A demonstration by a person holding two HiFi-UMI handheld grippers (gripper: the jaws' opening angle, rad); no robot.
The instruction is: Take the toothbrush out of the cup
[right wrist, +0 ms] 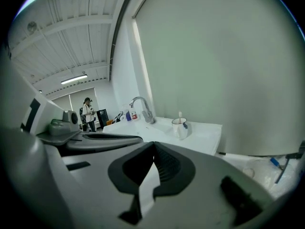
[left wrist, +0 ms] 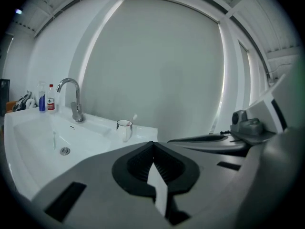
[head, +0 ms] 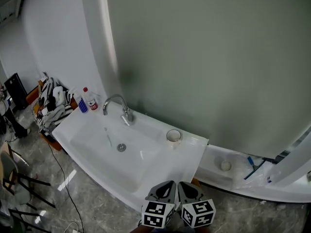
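While left gripper (head: 168,185) and right gripper (head: 184,185) sit side by side, jaws together, empty: cup (head: 173,136) well ahead, toothbrush (right wrist: 180,114) standing near-upright inside; neither gripper clearly nearer.

Seen from overhead, the head view looks steeply down on the sink (head: 187,154), with the left gripper (head: 166,184) and right gripper (head: 185,185) at the frame's bottom edge. The two gripper views look low and almost level past their own jaws. All three views share the faucet (head: 119,105) and cup (head: 173,136), near mid-frame.
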